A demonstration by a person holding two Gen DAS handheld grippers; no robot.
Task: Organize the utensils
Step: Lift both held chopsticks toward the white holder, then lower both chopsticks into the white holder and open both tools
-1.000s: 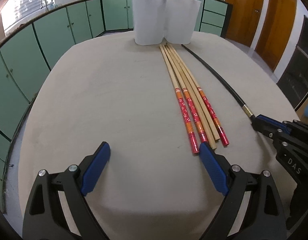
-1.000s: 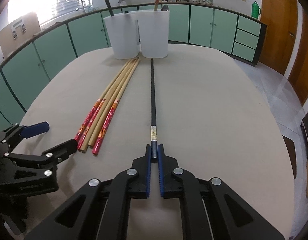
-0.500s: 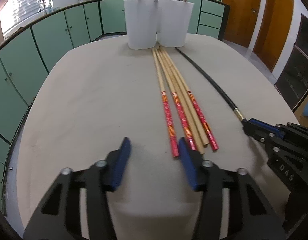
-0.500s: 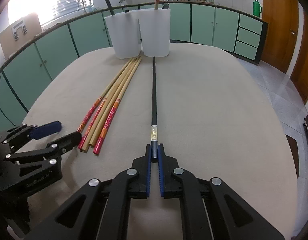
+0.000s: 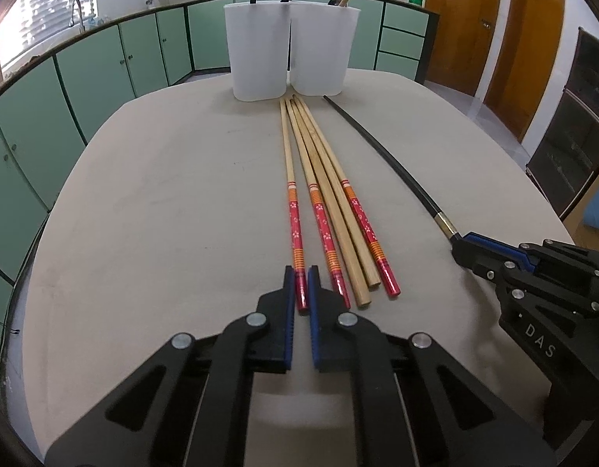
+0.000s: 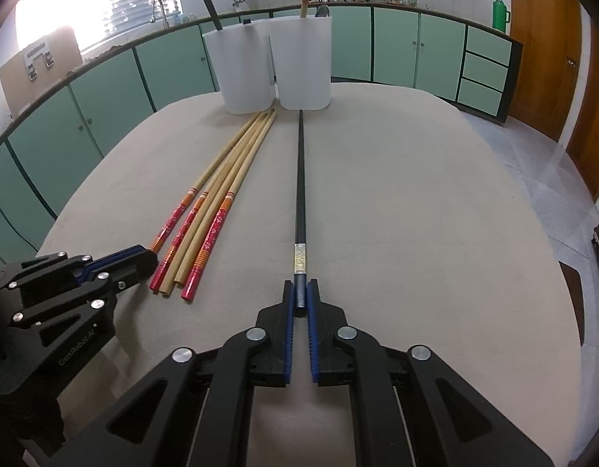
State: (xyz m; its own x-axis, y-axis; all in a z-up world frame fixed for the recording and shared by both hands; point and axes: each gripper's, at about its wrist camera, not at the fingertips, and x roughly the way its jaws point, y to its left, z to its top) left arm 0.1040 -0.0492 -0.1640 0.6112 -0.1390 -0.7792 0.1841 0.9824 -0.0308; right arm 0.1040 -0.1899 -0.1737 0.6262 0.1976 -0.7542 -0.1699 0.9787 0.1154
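The left gripper (image 5: 300, 286), spread wide a second ago, has just been clamped onto the leftmost red-patterned bamboo chopstick (image 5: 292, 210); the slim black chopstick (image 6: 299, 198) is gripped by the right gripper (image 6: 299, 297).

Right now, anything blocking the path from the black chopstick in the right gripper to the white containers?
Nothing visible. The right gripper is shut on the long black chopstick; bare tabletop runs to the two white plastic containers. The bamboo chopsticks lie to the left, apart.
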